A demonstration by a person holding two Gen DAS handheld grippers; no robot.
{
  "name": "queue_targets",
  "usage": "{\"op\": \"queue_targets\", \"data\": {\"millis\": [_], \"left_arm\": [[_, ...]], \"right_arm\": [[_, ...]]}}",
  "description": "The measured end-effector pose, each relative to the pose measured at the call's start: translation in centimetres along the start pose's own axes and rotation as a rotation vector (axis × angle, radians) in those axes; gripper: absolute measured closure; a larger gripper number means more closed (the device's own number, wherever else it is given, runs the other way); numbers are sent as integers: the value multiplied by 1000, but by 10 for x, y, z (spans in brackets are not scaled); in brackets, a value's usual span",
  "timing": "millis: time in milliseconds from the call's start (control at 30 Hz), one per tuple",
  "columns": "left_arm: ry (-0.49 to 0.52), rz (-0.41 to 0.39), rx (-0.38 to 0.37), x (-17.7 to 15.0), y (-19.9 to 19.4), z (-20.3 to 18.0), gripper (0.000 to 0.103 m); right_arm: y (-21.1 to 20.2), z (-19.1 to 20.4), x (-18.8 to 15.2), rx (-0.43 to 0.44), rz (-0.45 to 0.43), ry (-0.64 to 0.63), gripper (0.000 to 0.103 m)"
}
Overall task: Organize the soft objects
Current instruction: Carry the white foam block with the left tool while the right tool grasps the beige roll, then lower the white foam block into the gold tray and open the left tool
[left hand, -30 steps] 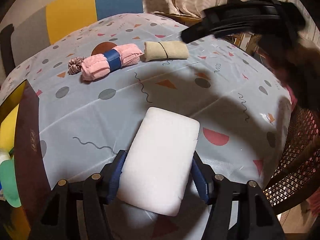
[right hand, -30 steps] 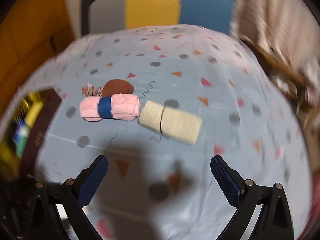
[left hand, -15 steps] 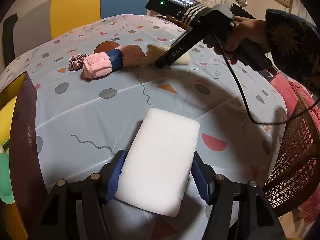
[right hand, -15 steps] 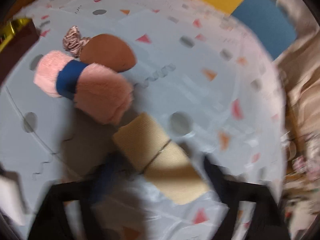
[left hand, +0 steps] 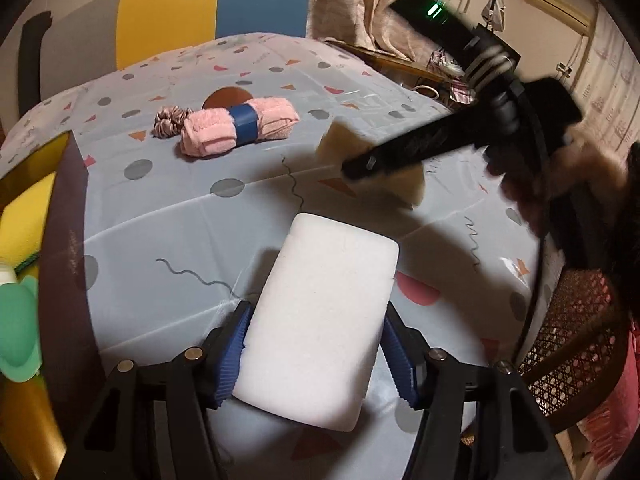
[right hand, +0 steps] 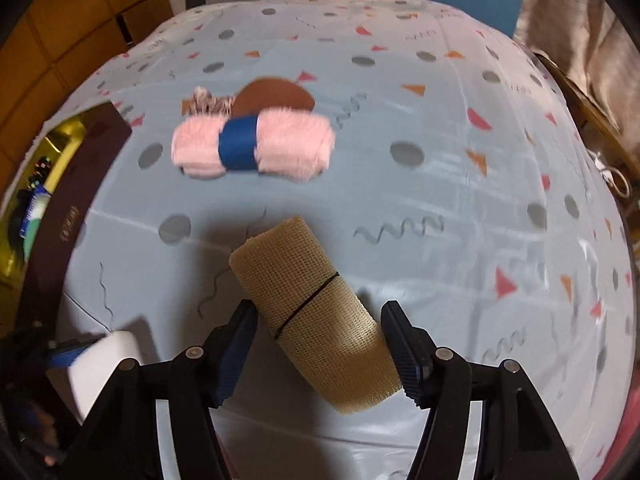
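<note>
Left wrist: patterned tablecloth | left hand-held gripper pinching white sponge | right hand-held gripper pinching beige roll

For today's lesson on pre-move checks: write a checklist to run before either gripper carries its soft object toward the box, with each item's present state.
1. Left gripper shut on white sponge: ok.
2. Right gripper shut on beige roll: ok.
3. Beige roll lifted off the tablecloth: ok.
4. Pink towel roll apart from both grippers: ok.
5. Free room in the box: cannot tell.
</note>
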State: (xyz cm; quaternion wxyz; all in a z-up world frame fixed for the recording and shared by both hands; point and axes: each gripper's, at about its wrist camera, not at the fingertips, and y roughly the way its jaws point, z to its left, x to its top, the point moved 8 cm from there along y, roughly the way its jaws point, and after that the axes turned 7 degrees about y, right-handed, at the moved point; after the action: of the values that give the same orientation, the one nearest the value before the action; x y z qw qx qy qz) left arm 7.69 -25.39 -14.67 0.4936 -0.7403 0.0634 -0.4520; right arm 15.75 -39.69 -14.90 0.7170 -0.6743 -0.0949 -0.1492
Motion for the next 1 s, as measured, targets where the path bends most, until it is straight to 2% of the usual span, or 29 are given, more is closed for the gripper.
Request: {"op": "queue_targets", "data": {"millis": [167,333,533,700,800,1000], "left_arm": [[-7,-29,10,2,-27,-3,40],[-15,-90,38,12,-60,1,40],[-105,-128,72,18,-89,28,40],[-227,-160,104,18,-114,71,40],[-297,-185,179,11,-134,108,40],[-405,-183,366,-19,-164,170,40]], "right_arm": [[16,-1,-9,-35,-14,11,37],[18,-3,-10,-30,-33,23,33],[20,-5,-8,-22,-33,29,31],[22,-5,-8,-26,-35,31,29],[24,-9,-5,-28,-36,36,26],[27,-10,-2,-42,-43,24,24]]}}
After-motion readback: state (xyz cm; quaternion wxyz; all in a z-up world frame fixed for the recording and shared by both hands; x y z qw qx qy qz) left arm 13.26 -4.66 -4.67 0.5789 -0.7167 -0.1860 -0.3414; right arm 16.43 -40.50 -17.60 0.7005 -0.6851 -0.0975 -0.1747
